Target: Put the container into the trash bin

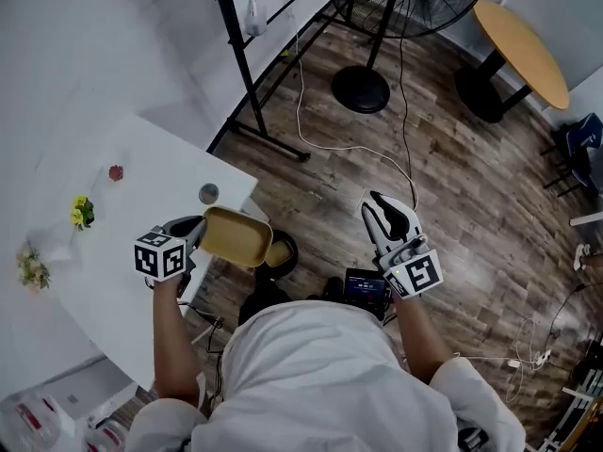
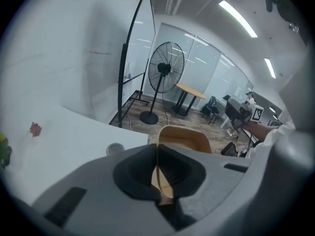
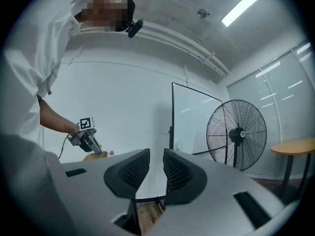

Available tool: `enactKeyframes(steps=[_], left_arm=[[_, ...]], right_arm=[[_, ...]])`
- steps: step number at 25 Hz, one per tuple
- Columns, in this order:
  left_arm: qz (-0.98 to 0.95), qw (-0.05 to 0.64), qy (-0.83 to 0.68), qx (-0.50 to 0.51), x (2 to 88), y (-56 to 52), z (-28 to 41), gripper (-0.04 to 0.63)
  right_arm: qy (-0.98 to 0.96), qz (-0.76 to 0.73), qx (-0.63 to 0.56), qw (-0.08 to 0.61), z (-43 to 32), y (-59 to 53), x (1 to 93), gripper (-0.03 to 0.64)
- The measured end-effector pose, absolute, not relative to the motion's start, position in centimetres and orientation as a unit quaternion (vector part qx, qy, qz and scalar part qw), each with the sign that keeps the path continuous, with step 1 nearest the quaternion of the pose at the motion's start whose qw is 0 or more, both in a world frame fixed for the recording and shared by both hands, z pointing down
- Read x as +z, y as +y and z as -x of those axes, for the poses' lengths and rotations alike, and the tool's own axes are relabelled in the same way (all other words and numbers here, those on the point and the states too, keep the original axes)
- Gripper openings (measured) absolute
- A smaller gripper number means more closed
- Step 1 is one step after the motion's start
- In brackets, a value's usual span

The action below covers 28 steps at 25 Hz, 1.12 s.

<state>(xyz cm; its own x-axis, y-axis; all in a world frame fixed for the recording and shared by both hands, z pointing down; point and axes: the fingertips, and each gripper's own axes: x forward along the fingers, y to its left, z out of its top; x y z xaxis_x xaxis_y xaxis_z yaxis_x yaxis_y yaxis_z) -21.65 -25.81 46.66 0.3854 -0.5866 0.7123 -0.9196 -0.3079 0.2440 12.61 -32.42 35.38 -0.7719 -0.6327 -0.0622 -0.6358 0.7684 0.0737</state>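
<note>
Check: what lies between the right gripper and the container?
In the head view, only bare wood floor, plus a dark bin right beside the container; the right gripper is empty.

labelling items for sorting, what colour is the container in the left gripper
Plain tan, no pattern on the container; the head view shows it best.

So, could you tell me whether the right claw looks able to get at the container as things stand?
Probably yes. The container, pinched by its rim in the left claw off the table corner, has only open air between it and the right claw, whose jaws stand apart, empty.
</note>
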Motion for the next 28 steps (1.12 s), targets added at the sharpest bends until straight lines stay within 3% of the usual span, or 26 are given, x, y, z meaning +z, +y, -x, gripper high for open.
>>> enactKeyframes(steps=[15,28], left_arm=[[-0.653,0.448,-0.606,0.075,54.1,-16.7,16.7,0.020],[-0.531,0.532,-0.659,-0.019,75.5,-14.8,18.3,0.020]], right_arm=[[0.960,0.270,-0.078,0.004,-15.8,-33.8,45.8,0.104],[0.970,0.181,-0.121,-0.105,-8.1,-33.2,63.4,0.104]])
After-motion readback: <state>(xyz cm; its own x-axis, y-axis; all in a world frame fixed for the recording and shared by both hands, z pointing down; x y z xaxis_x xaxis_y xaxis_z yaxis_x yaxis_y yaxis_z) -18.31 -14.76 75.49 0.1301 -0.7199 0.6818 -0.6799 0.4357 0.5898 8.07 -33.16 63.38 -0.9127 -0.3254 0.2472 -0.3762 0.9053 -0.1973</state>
